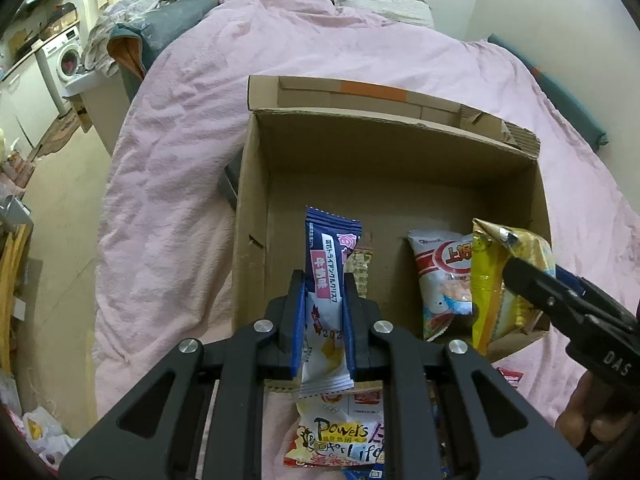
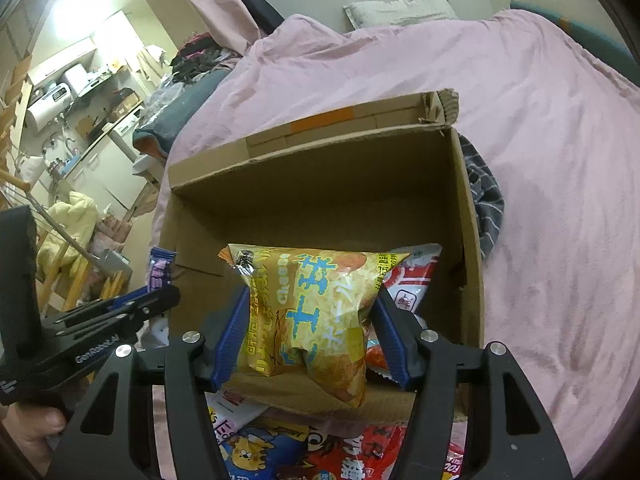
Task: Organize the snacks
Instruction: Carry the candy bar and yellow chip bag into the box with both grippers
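An open cardboard box sits on a pink bed cover. My left gripper is shut on a slim blue and white snack packet, held over the box's near edge. My right gripper is shut on a yellow cheese snack bag, held over the box's right side. A white and red chip bag stands inside the box behind it. A small beige packet lies on the box floor. Each gripper shows in the other's view: the left gripper, the right gripper.
More snack bags lie on the cover in front of the box. A striped grey cloth lies right of the box. A pillow is at the bed head. Room clutter and a washing machine stand at left.
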`<control>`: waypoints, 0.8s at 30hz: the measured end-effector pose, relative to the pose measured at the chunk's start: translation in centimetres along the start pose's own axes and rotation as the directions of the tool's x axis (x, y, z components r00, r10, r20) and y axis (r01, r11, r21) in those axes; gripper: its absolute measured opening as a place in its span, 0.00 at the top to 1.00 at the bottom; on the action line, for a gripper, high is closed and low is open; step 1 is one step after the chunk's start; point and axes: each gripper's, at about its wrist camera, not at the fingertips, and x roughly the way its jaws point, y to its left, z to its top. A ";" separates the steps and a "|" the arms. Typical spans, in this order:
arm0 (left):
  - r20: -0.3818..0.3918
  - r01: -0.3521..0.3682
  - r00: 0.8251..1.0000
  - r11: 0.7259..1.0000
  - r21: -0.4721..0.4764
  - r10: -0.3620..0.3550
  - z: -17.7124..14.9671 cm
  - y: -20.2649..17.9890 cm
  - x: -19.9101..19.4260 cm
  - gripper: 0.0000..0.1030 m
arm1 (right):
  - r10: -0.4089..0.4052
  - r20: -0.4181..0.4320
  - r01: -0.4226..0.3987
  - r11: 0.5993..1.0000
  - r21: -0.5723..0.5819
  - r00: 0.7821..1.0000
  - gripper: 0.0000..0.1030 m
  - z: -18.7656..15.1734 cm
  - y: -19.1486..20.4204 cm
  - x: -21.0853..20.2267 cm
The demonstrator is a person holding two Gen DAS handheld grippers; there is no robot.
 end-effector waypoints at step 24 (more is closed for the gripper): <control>0.015 -0.016 1.000 1.000 0.006 0.016 -0.3 -0.3 -0.1 0.86 | 0.019 -0.024 -0.018 0.999 0.039 1.000 0.36 0.1 -0.5 1.3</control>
